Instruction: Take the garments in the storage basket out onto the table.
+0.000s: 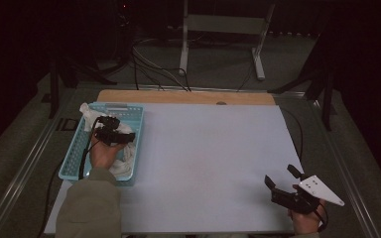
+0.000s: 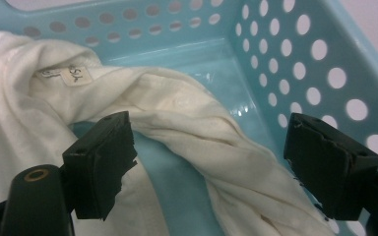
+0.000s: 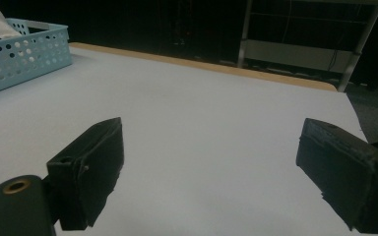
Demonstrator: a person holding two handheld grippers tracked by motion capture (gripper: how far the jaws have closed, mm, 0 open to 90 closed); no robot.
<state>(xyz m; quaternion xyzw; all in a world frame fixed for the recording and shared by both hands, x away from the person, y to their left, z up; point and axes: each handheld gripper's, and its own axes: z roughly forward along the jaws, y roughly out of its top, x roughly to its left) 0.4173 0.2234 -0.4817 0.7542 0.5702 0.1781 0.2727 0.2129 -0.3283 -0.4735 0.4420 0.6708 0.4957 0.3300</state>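
High view: left gripper [image 1: 113, 130] being held inside light-blue perforated basket [image 1: 74, 153], jaws spread wide over white cloth [image 2: 187, 118], nothing gripped. Right gripper [image 1: 284, 179] being held well right of basket, jaws wide apart, empty.

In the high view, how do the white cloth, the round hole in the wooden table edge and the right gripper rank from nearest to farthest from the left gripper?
1. white cloth: in the blue basket, directly under the left gripper.
2. round hole: far table edge, middle.
3. right gripper: near right corner.
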